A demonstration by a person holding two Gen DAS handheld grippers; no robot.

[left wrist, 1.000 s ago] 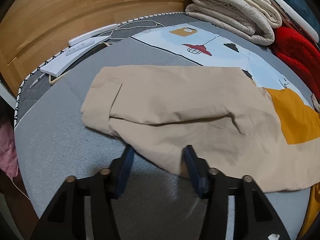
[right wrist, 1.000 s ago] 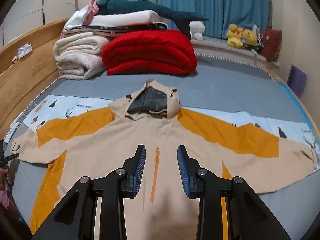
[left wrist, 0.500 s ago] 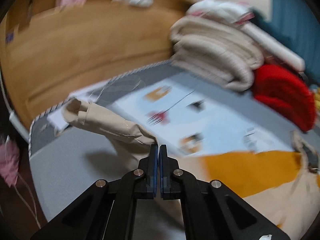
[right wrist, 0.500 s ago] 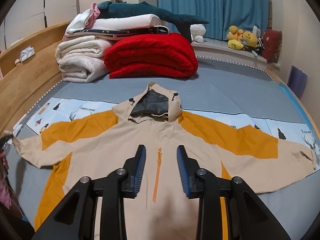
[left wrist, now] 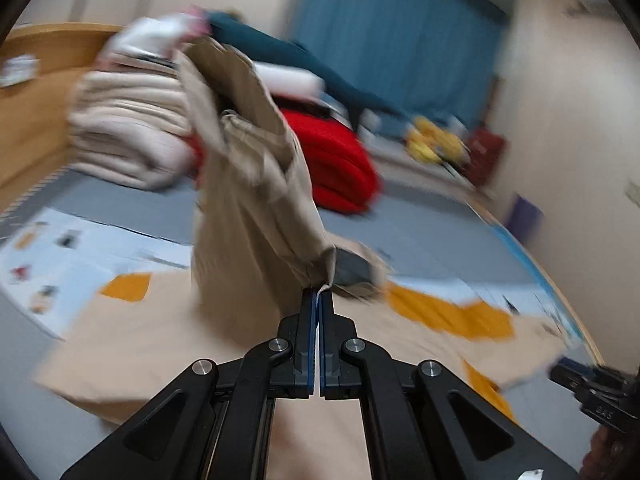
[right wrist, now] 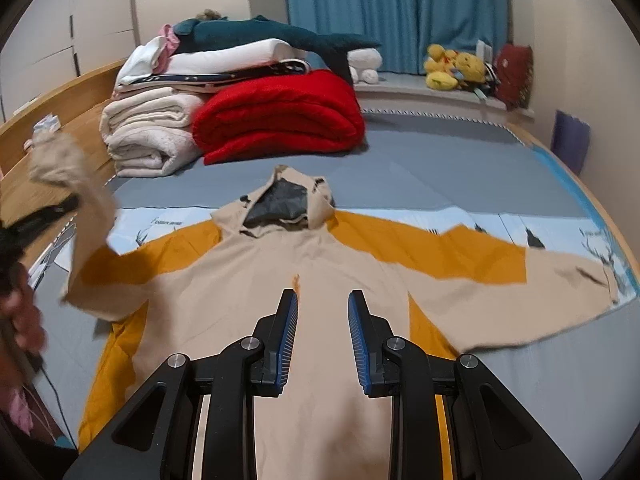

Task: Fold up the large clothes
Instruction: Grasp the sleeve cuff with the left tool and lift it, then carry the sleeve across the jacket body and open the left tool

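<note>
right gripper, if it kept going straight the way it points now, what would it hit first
Most likely the beige front of the hooded jacket spread on the bed, near its orange zipper. The right gripper is open with nothing between its fingers. Depth is hard to judge here.

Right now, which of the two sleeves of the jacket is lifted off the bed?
The left sleeve, pinched in the shut left claw and raised. The right sleeve lies flat on the bed.

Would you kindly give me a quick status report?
Left gripper shut on jacket sleeve, lifted. Right gripper open, empty, above jacket. Nothing in the way.
</note>
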